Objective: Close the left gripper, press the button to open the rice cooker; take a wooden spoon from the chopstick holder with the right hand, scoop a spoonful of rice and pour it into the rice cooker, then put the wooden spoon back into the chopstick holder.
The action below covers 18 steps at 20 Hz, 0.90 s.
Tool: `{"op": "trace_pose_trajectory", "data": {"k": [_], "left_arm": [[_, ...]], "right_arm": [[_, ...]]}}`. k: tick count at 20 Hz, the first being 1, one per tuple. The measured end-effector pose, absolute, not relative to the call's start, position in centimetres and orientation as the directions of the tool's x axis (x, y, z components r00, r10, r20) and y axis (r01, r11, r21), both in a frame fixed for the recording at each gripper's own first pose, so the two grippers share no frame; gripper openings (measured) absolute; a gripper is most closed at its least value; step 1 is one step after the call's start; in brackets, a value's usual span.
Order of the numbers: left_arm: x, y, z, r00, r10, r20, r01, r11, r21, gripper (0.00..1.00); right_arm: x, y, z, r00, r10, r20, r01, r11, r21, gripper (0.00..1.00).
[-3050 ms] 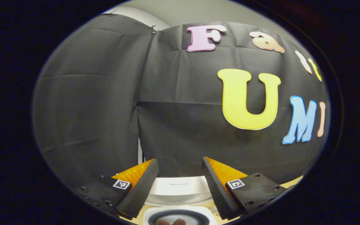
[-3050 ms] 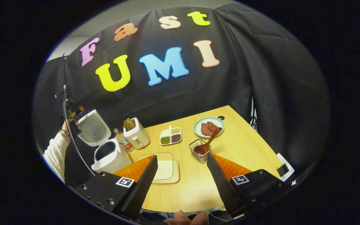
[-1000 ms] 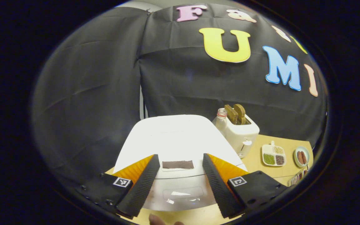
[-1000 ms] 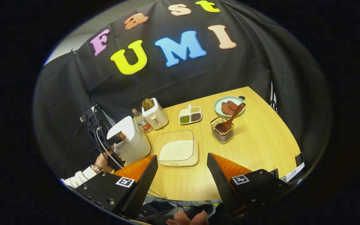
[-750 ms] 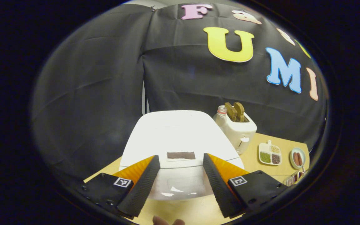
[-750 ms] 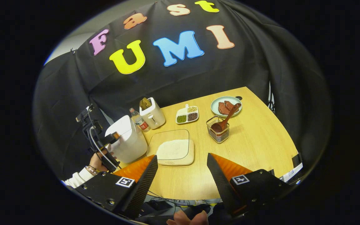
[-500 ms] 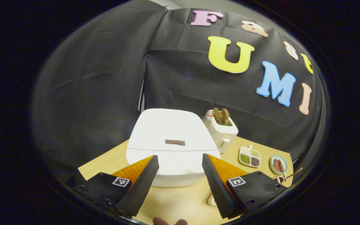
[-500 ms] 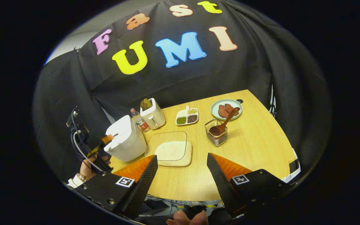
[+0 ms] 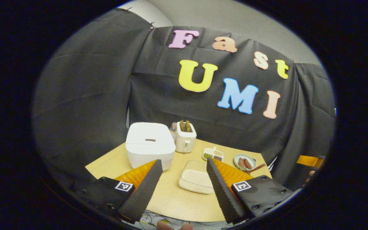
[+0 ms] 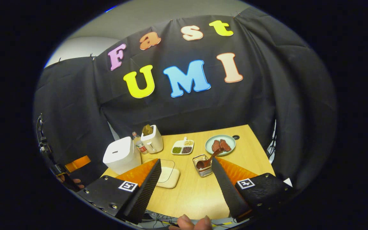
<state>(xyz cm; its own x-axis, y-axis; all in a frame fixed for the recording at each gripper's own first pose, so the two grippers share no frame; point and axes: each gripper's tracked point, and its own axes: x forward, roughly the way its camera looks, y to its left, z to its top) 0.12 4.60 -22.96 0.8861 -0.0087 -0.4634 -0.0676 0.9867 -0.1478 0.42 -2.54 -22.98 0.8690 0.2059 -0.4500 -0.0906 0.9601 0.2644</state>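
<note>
hovering off the desk's near edge, left gripper and right gripper both have fingers spread wide, holding and touching nothing. rice cooker, lid down, stands at the desk's far left corner. wooden spoon leans in the chopstick holder mid-desk, right of the rice tray.

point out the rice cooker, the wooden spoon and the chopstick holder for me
rice cooker [image 10: 121,156]: right gripper view, on its closed white lid.
wooden spoon [image 10: 210,158]: right gripper view, on the handle leaning out of the holder.
chopstick holder [image 10: 205,171]: right gripper view, on its front wire wall.
</note>
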Motion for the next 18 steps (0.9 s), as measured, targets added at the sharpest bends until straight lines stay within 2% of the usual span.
{"op": "trace_pose_trajectory", "data": {"k": [2, 5, 10, 13, 18], "left_arm": [[-1.7, 3.3, -18.5, 0.914, 0.000, -0.405, -0.033, 0.997, -0.075, 0.97], [-3.2, 0.9, -11.4, 0.962, -0.015, -0.272, 0.015, 1.000, -0.002, 0.94], [-3.7, -4.5, -1.8, 0.984, -0.168, -0.060, 0.169, 0.986, 0.003, 0.94], [-3.5, -5.0, 0.4, 0.977, -0.212, -0.008, 0.212, 0.977, -0.019, 0.94], [-3.1, -3.3, 0.7, 0.973, -0.228, 0.020, 0.229, 0.973, -0.021, 0.95]], "right_arm": [[0.1, -3.5, -22.2, 0.888, 0.192, -0.418, -0.093, 0.965, 0.246, 0.97], [0.3, -3.4, -17.7, 0.924, 0.189, -0.332, -0.115, 0.966, 0.232, 0.96], [-0.3, -2.7, -6.7, 0.989, 0.131, -0.062, -0.124, 0.986, 0.113, 0.96], [-1.9, 0.7, -5.0, 0.984, 0.173, -0.049, -0.166, 0.979, 0.121, 0.97], [-3.2, 1.6, -3.5, 0.995, 0.101, -0.014, -0.099, 0.992, 0.077, 0.98]]}}
